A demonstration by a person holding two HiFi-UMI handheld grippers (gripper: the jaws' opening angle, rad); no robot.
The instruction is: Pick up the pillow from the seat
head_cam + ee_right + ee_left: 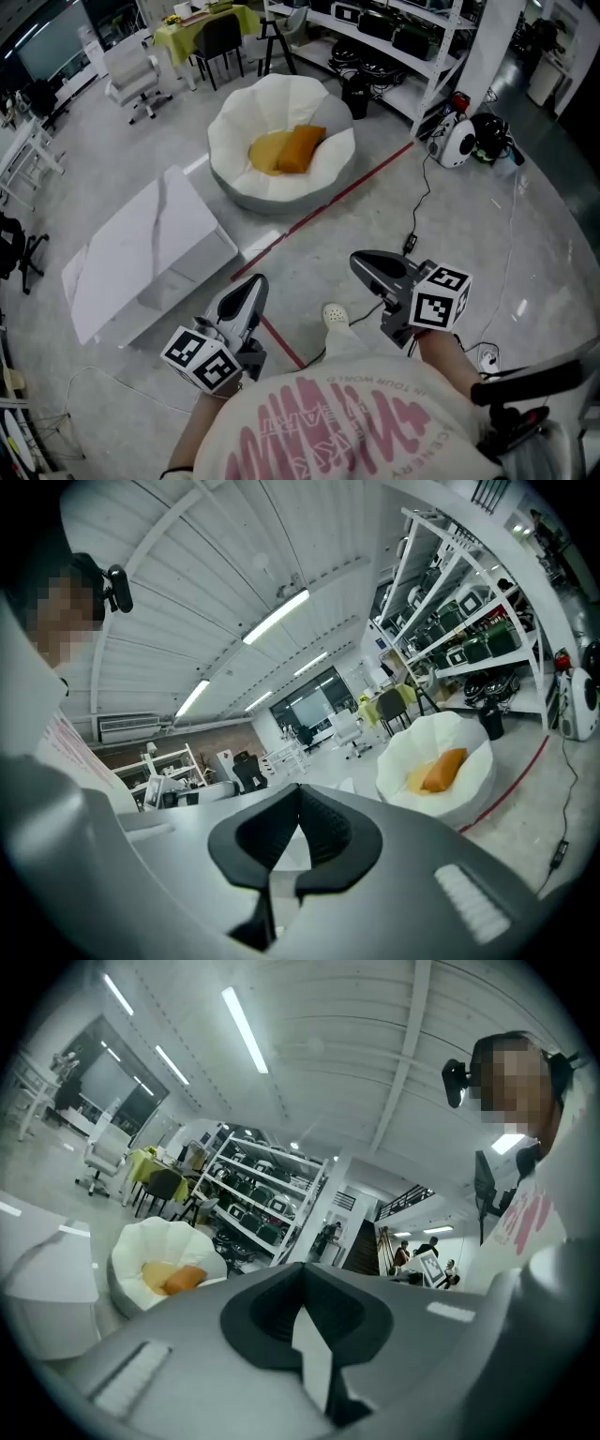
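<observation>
We hold both tongs closed and empty. The left gripper (251, 289) and right gripper (364, 264) point toward the seat (234, 131), well apart from it. The orange pillow (302, 148) lies in the seat's hollow, touching a yellow cushion (266, 153) on its left. We judge the pillow light, soft and squashy. Pinching its near corner or edge should gather enough fabric, whereas a flat face would likely slip from the jaws.
</observation>
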